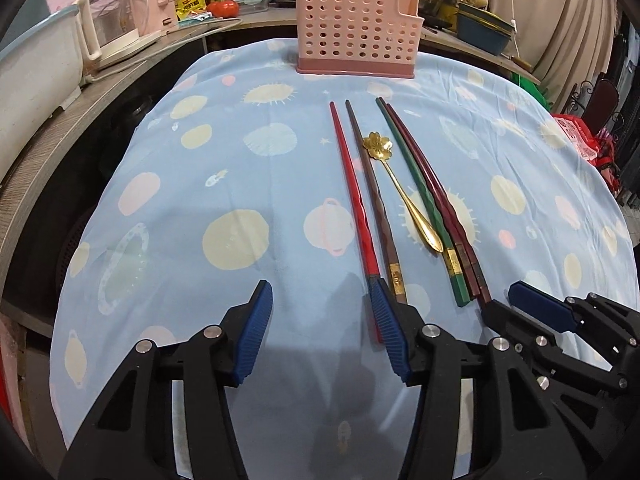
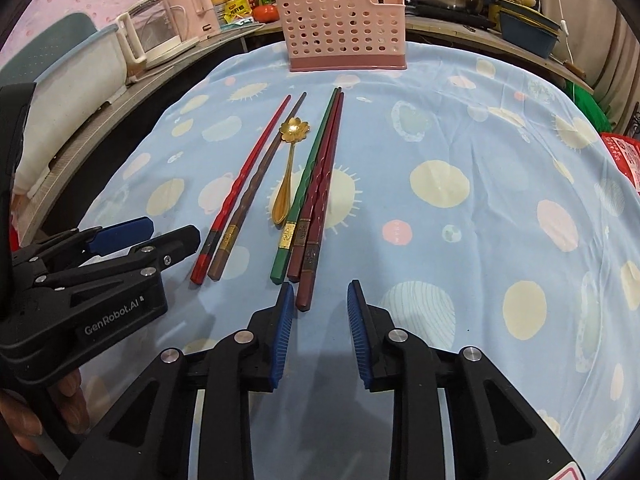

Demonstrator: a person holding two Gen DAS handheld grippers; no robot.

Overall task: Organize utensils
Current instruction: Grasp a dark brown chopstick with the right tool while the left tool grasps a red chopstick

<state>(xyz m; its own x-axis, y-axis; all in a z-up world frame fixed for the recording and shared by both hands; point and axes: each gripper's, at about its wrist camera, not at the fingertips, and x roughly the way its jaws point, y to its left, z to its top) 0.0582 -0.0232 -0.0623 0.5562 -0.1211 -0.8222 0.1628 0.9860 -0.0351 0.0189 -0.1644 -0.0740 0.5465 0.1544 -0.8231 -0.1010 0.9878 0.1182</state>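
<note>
Left wrist view. Tabletop under a pale blue cloth (image 1: 168, 152) printed with cream and pink planets. At 12 o'clock, at the far edge: pink perforated utensil holder (image 1: 356, 36), upright, darker pink base, one top corner stepped down. Centre to 1 o'clock, lying lengthwise with tips toward the holder: red chopstick (image 1: 351, 188); brown chopstick (image 1: 370, 188) just beside it, with a gold band near its butt; gold spoon (image 1: 404, 192) with flower-shaped bowl at the far end, the bowl touching the brown chopstick; green chopstick (image 1: 412, 184); dark red chopsticks (image 1: 430, 188), apparently two, pressed together. Left gripper (image 1: 320, 300) at 6 o'clock, fingers spread wide, holding nothing; the right-hand pad overlaps the butt of the red chopstick in this view, contact uncertain. Right gripper (image 1: 532, 304) at 4 o'clock, seen side-on.

Right wrist view. Same holder (image 2: 344, 24) at 12 o'clock. Chopsticks and spoon (image 2: 288, 168) fan from 11 o'clock to centre. Right gripper (image 2: 318, 304) at 6 o'clock, fingers apart, empty; the butt of the nearest dark red chopstick (image 2: 316, 232) lies just ahead of the gap. Left gripper (image 2: 160, 236) at 9 o'clock. Behind, a clear kettle (image 2: 152, 32) at 10 o'clock.
</note>
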